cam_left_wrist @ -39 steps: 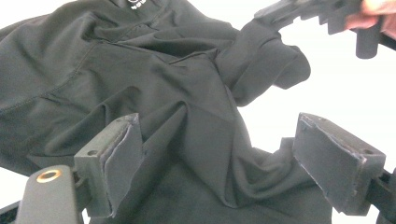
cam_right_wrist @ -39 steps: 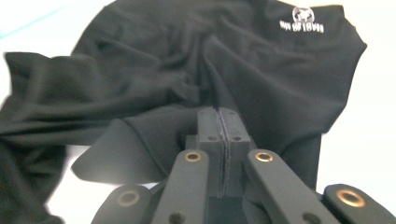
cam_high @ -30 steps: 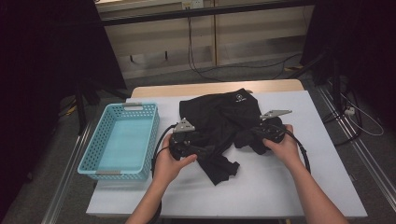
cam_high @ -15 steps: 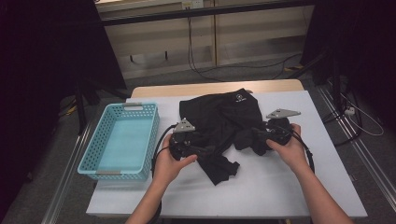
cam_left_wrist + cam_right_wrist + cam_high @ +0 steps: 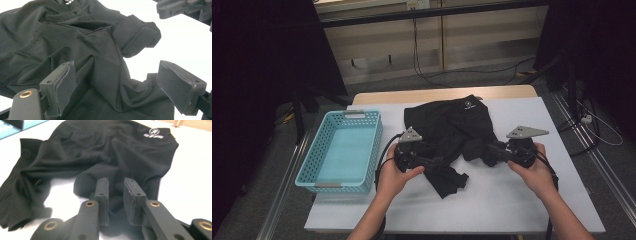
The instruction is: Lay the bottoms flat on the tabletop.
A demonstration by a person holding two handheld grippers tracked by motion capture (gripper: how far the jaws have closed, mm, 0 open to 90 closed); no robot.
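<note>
Black garment (image 5: 451,131) on white table (image 5: 512,200); left jaws apart, right jaws nearly closed w/ fabric between.

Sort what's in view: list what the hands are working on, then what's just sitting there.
In use:
black garment
left tongs, open around a fold of it
right tongs, nearly closed on a bunched fabric edge

Lying about:
blue basket, empty, left of the garment
cables on the floor

High view overhead facing forward-down; gripper views low, close, sharing black garment (image 5: 452,130)
</note>
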